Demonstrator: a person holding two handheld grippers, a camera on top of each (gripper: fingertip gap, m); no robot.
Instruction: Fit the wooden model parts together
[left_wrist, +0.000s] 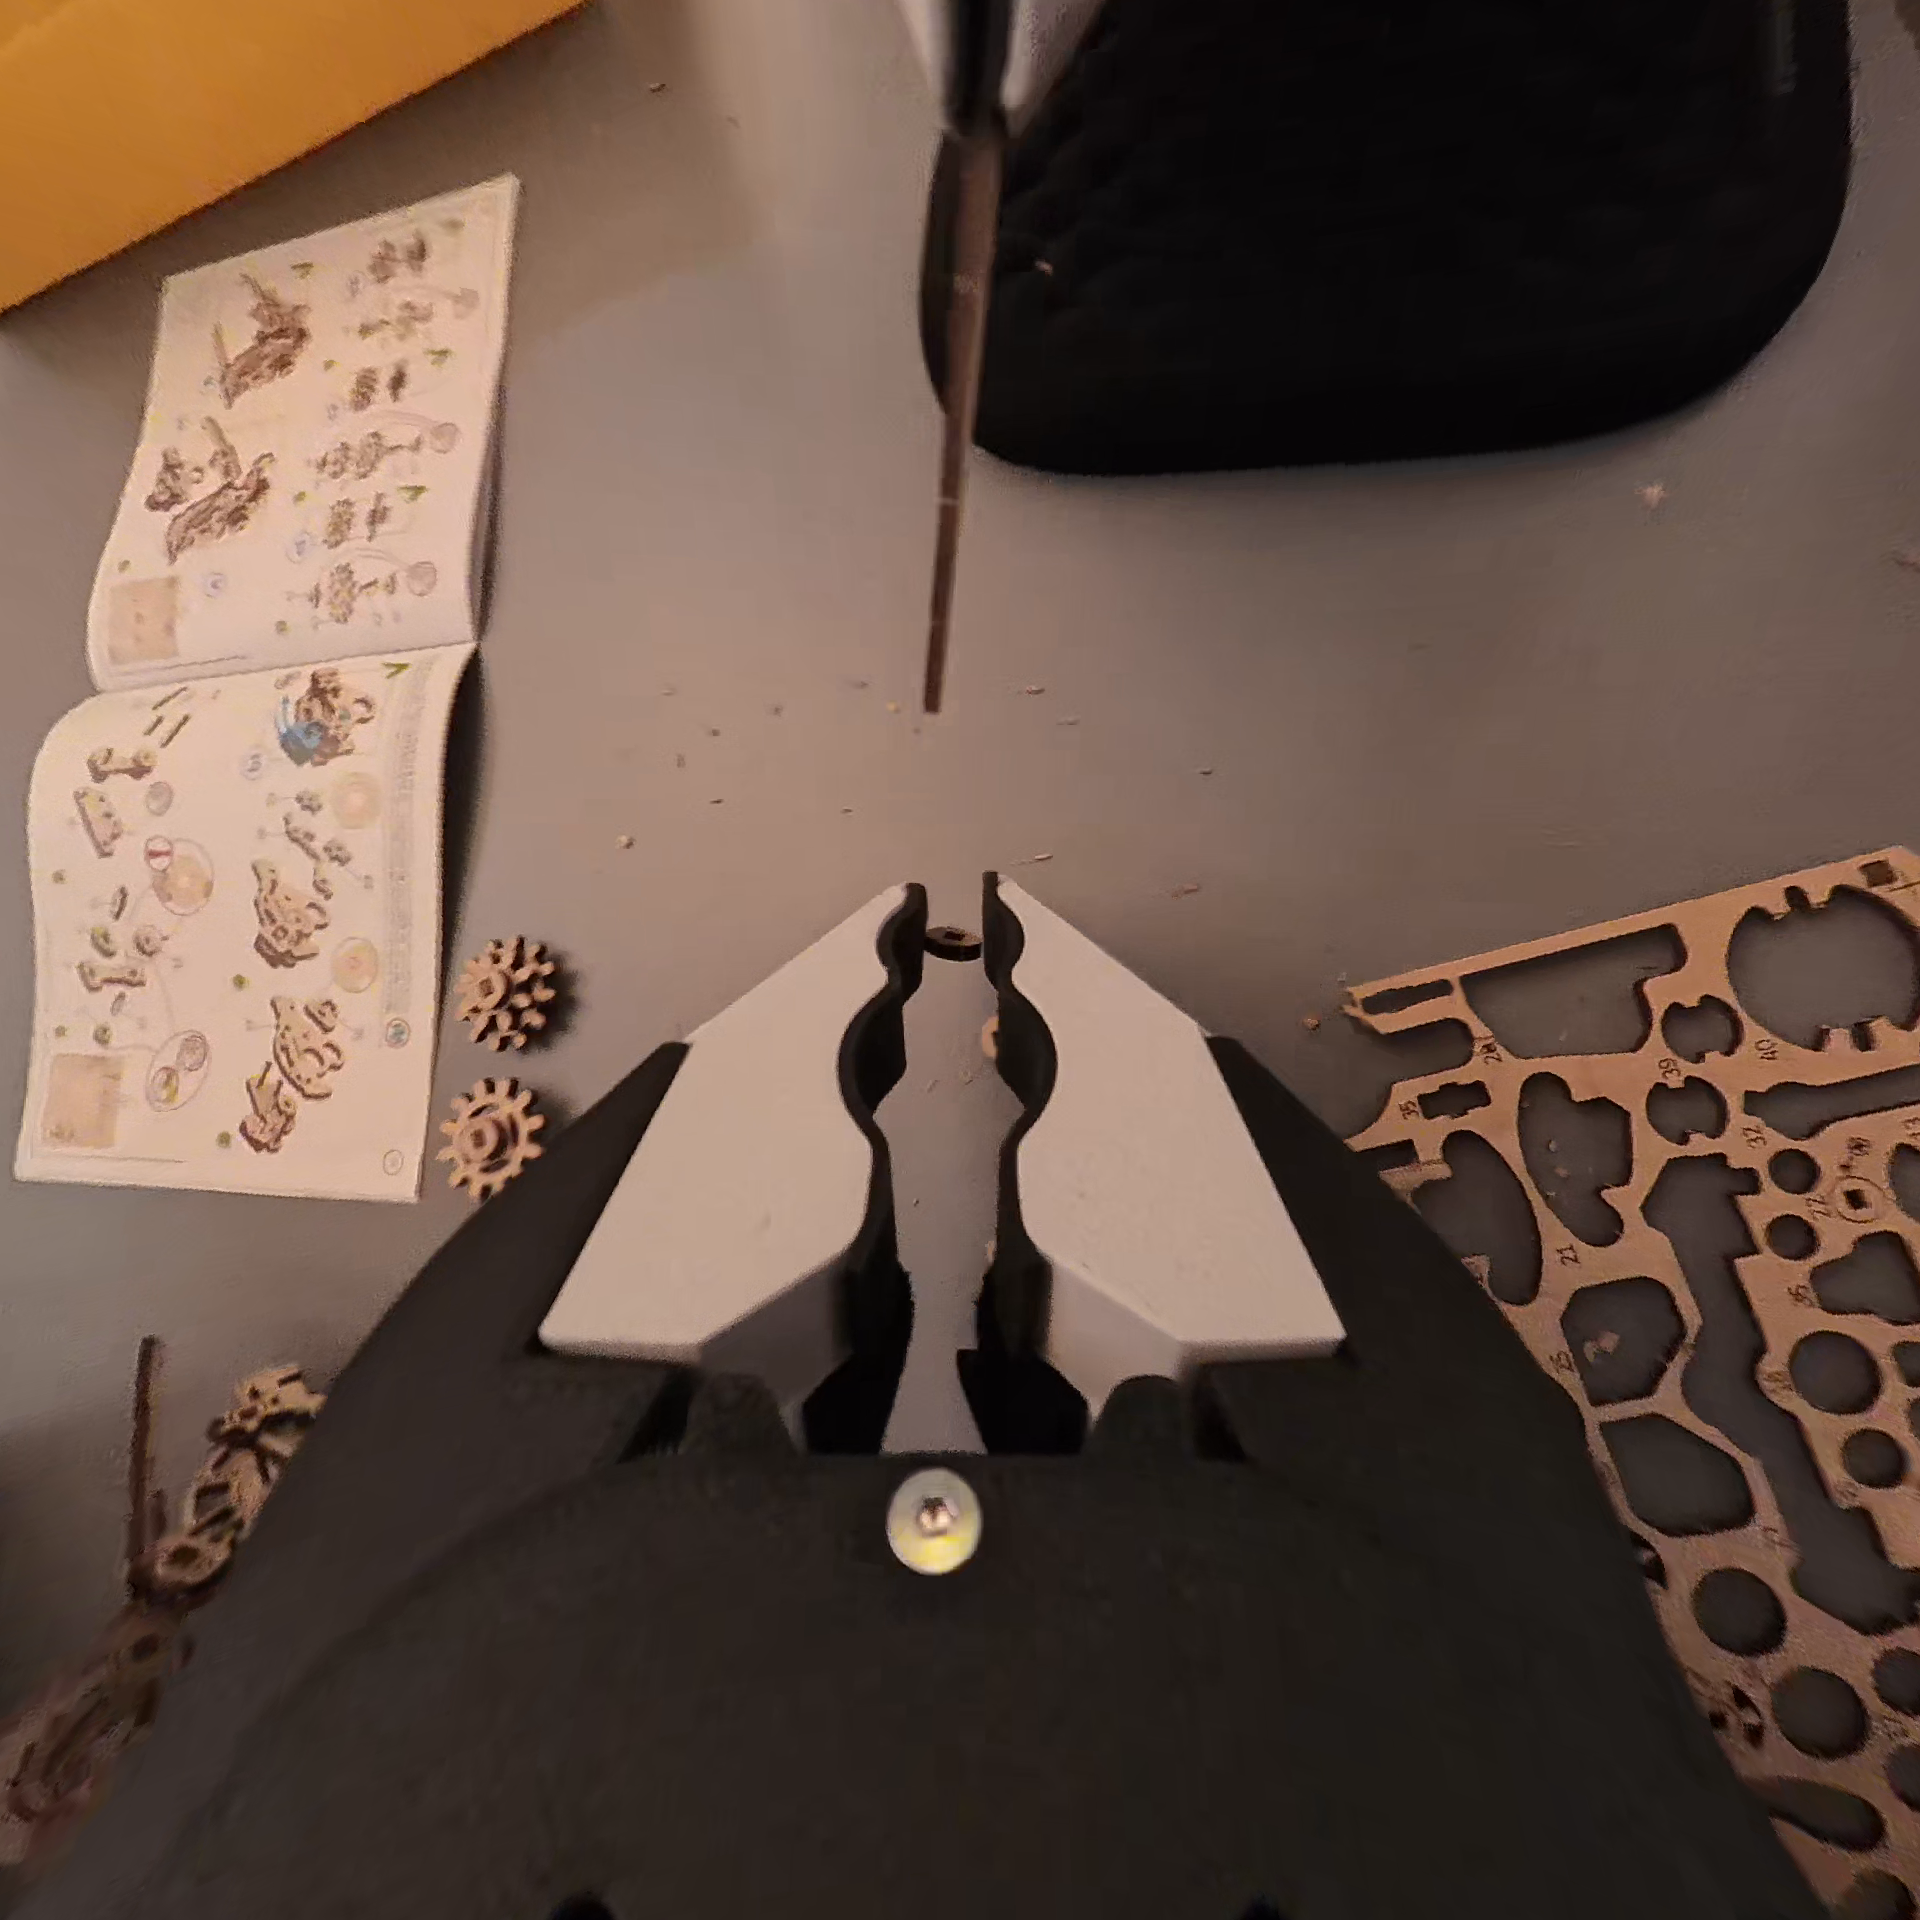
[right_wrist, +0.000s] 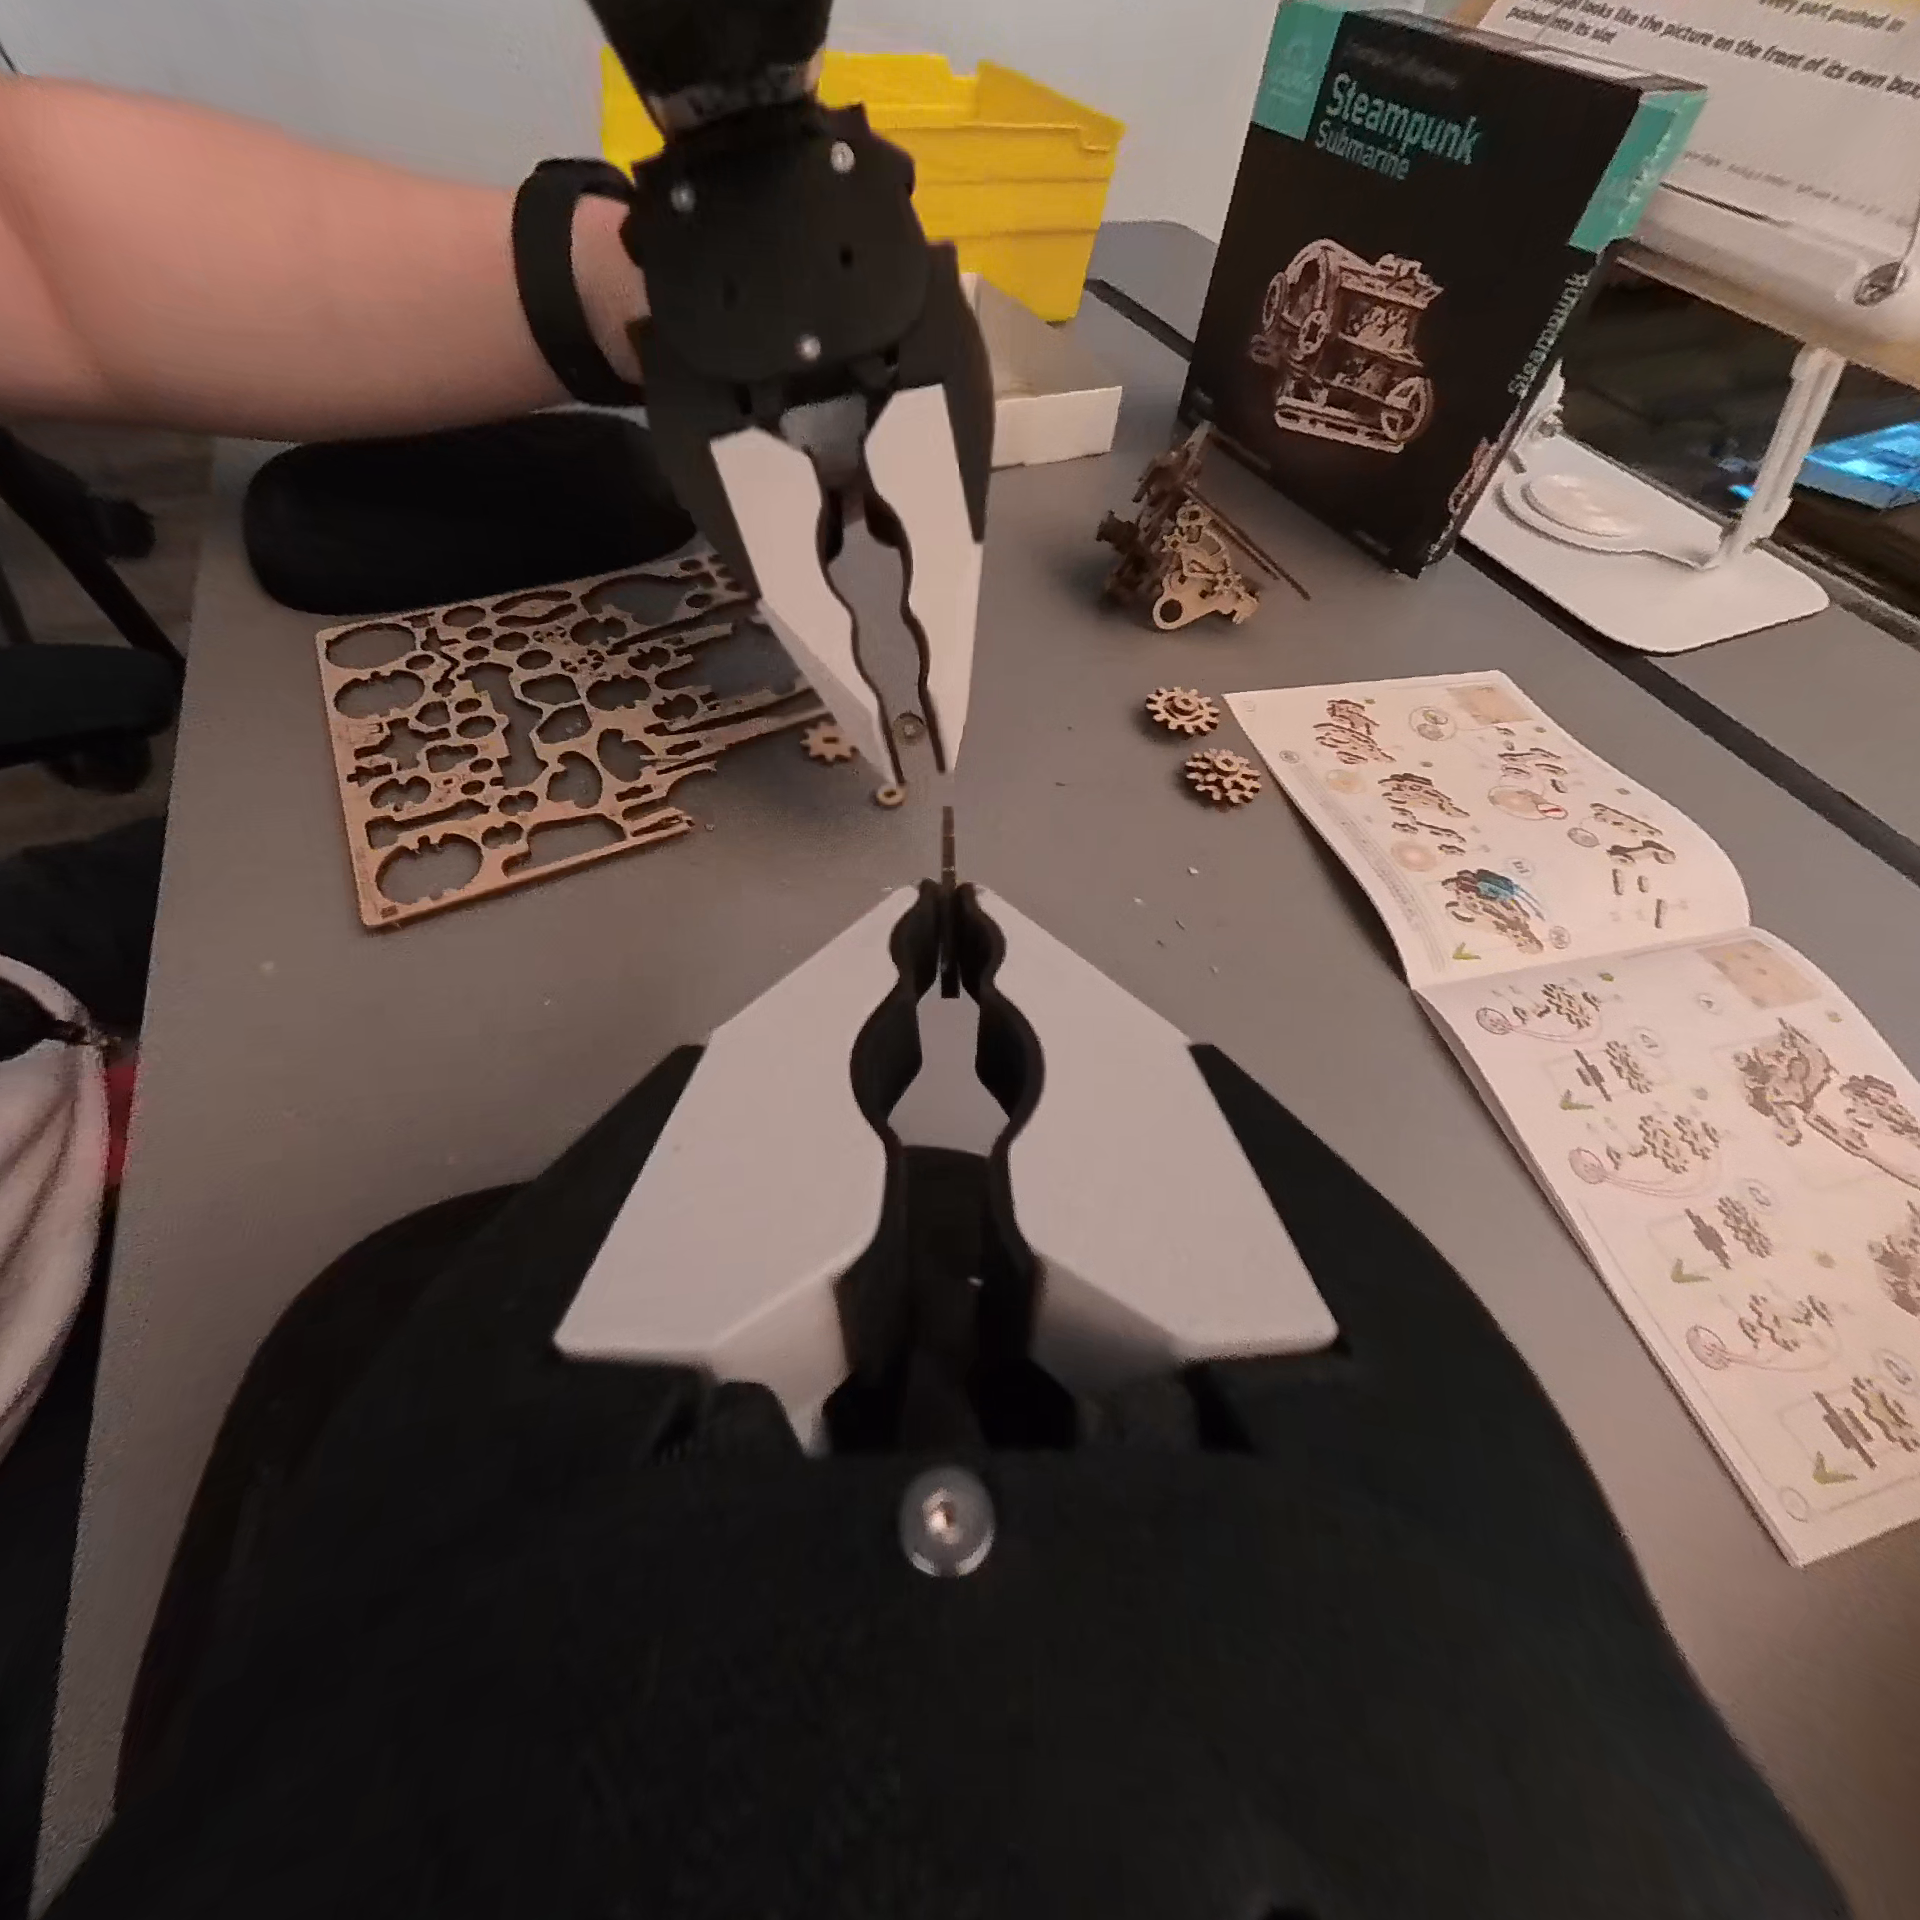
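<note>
My right claw (right_wrist: 945, 914) is clenched on a thin dark wooden rod (right_wrist: 948, 852); the rod stands out past the tips and points toward my left claw (right_wrist: 920, 764), which hangs tip-down over the grey surface (right_wrist: 582, 1039); in the left wrist view the same rod (left_wrist: 951, 499) reaches in from the top, its far end lost against something black and blurred. Between the tips of my left claw (left_wrist: 948, 914) sits a small dark ring piece (left_wrist: 948, 943); the jaws stand narrowly apart, and I cannot tell whether they press on it or merely flank it, since it is tiny and shadowed. A small wooden washer (right_wrist: 888, 795) lies on the surface just beside the left tips; a small gear (right_wrist: 828, 742) lies near the punched-out wooden sheet (right_wrist: 499, 748). Two gears (right_wrist: 1181, 711) lie just beside the open instruction booklet (right_wrist: 1621, 1039); the half-built wooden model (right_wrist: 1179, 571) stands in front of the dark kit box (right_wrist: 1392, 312), and it is cut off and blurred at the left view's lower edge. A black cushion (right_wrist: 436, 509) lies behind the sheet; yellow bins (right_wrist: 997, 156) stand farther back.
</note>
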